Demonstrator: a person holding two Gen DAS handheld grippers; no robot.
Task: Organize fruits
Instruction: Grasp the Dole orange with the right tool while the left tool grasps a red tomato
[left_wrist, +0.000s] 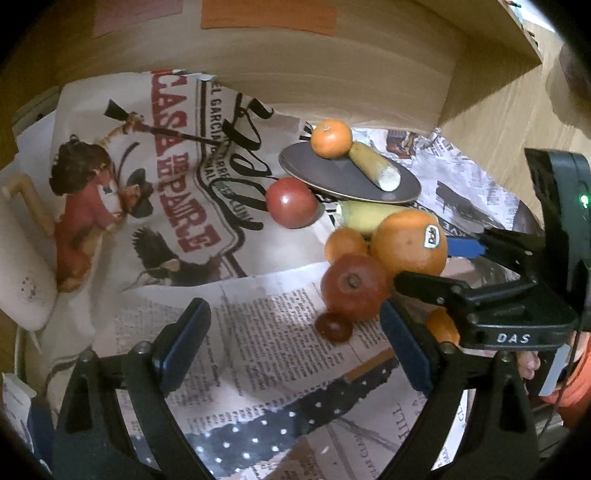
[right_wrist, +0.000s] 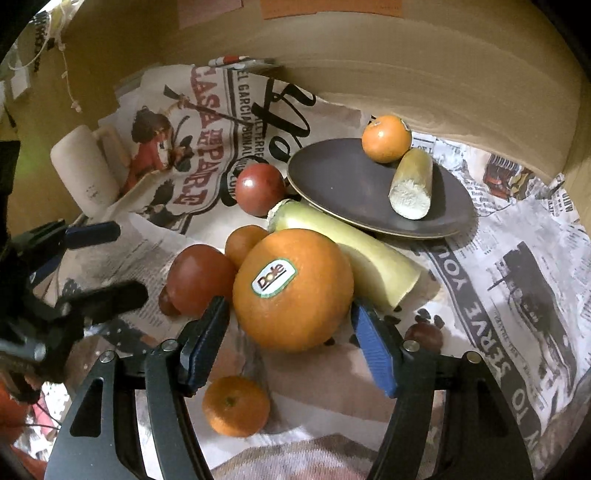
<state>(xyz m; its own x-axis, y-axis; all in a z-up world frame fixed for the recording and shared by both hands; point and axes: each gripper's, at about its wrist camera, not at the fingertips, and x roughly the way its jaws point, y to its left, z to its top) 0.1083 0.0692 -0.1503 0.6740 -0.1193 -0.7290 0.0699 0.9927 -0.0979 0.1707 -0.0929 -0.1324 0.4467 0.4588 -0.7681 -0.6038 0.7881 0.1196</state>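
A large orange with a Dole sticker (right_wrist: 293, 290) sits between the fingers of my right gripper (right_wrist: 291, 332), which closes around it; it also shows in the left wrist view (left_wrist: 408, 242). A dark oval plate (right_wrist: 343, 184) holds a small orange (right_wrist: 386, 138) and a cut yellow piece (right_wrist: 412, 184). Around the big orange lie two red apples (right_wrist: 260, 188) (right_wrist: 199, 278), a small orange (right_wrist: 243, 242) and a pale long vegetable (right_wrist: 362, 258). Another small orange (right_wrist: 236, 406) lies under the right gripper. My left gripper (left_wrist: 295, 347) is open and empty over the newspaper.
Newspaper sheets (left_wrist: 177, 177) cover the surface. A wooden wall (left_wrist: 314, 74) rises behind the plate. A cream mug (right_wrist: 83, 170) lies at the left. A small dark red fruit (left_wrist: 333, 326) lies near the left gripper's right finger.
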